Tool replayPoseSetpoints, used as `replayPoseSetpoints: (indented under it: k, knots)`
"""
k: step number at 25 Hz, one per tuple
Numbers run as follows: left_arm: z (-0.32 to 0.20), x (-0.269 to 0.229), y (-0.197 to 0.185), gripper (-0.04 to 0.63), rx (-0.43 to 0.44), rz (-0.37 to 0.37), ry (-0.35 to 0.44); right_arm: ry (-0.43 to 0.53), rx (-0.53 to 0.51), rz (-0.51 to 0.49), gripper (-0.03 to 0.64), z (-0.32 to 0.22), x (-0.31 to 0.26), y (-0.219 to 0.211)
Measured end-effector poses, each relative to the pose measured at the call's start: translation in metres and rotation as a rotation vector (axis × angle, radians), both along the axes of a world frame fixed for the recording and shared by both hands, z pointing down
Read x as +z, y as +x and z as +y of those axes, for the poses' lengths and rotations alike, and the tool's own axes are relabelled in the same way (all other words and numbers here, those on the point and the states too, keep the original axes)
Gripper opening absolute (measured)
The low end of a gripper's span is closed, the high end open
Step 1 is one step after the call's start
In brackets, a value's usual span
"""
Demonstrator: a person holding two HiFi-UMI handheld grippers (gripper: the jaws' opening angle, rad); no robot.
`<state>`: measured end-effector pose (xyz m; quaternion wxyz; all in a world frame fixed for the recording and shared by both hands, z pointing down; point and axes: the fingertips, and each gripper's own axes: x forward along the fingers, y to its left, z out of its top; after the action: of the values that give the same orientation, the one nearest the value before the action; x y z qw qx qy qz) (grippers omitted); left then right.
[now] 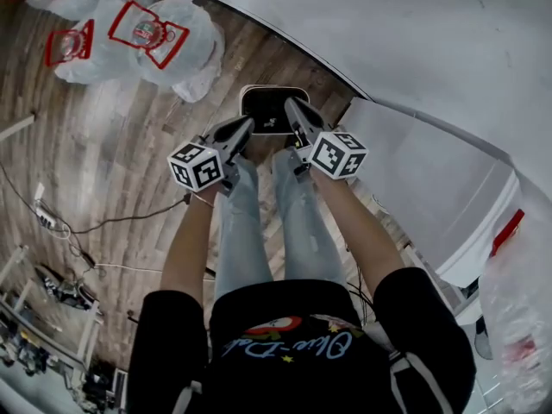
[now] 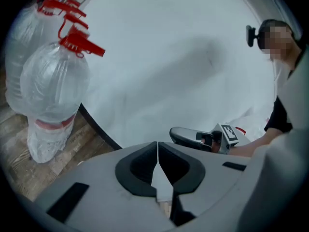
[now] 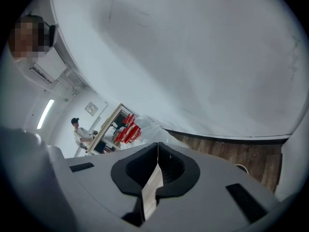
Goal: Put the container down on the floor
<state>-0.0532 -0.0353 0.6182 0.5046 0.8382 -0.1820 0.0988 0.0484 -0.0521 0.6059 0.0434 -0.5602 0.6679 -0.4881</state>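
Note:
The container [image 1: 269, 109] is a black rectangular tub with a white rim, resting on the wooden floor at the foot of the white wall. In the head view both grippers reach over its near edge. My left gripper [image 1: 248, 126] points at its left side and my right gripper [image 1: 290, 103] lies across its right side. Whether either touches it I cannot tell. In the left gripper view the jaws [image 2: 158, 153] are shut with nothing between them. The right gripper's jaws [image 3: 158, 156] are likewise shut and empty. Neither gripper view shows the container.
Several big clear water bottles with red handles [image 1: 147, 33] stand on the floor to the left, also seen as bottles [image 2: 53, 91]. A white box-like unit [image 1: 431, 188] sits at the right. Cables and a power strip [image 1: 43, 214] lie at left. A distant person [image 3: 79, 132] stands by a table.

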Motion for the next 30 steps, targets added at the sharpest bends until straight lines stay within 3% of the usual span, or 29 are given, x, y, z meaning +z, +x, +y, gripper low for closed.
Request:
replayPoseSetpoints:
  k: [8,12,22,26,30]
  knots:
    - [-0.016,-0.09,-0.009,0.009,-0.077,-0.009,0.162,0.099,-0.047,0.116,0.0,0.0,-0.078,0.01]
    - [-0.026,-0.134,-0.01,0.009,-0.073,-0.02,0.258,0.15,-0.071,0.198,0.0,-0.007,-0.117,0.013]
    - [-0.031,-0.231,0.009,0.008,0.019,-0.016,0.435,0.252,-0.101,0.305,0.0,-0.012,-0.201,0.008]
    - [-0.022,-0.266,0.014,0.009,0.066,0.045,0.442,0.276,-0.069,0.313,0.0,-0.008,-0.233,0.008]
    - [-0.022,-0.296,0.012,0.009,0.094,0.039,0.47,0.309,-0.051,0.312,0.0,-0.009,-0.269,0.011]
